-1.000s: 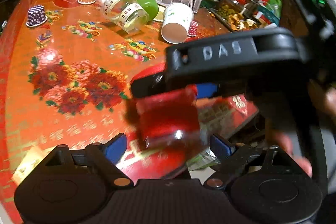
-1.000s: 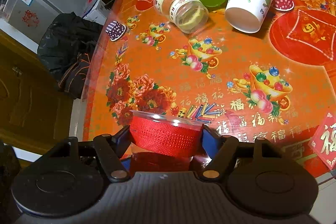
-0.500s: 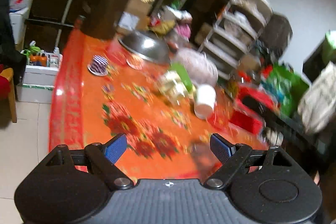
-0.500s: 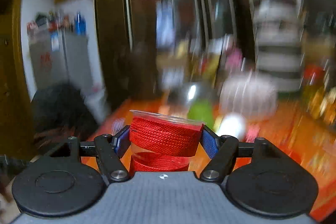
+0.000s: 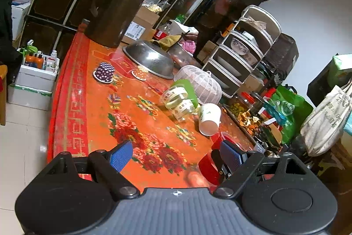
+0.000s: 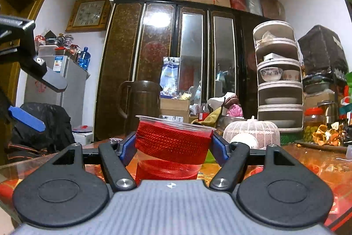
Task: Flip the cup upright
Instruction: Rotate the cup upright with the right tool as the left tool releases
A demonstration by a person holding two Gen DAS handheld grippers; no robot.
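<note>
My right gripper is shut on a clear plastic cup wrapped in red woven bands. The cup stands upright between the blue pads, rim up, low over the red floral table. In the left wrist view the same red cup shows at the table's near edge, partly behind my right fingertip pad. My left gripper is open and empty, held above the table's near edge. One of its blue pads shows at the left of the right wrist view.
On the table lie a white paper cup on its side, a taped glass jar, a green cup, a white mesh cover, a steel colander, a dotted small cup and a brown jug. A dish rack stands behind.
My right gripper has tilted from looking down at the table to level, turning the red cup upright. My left gripper has drawn back and risen, empty throughout.
</note>
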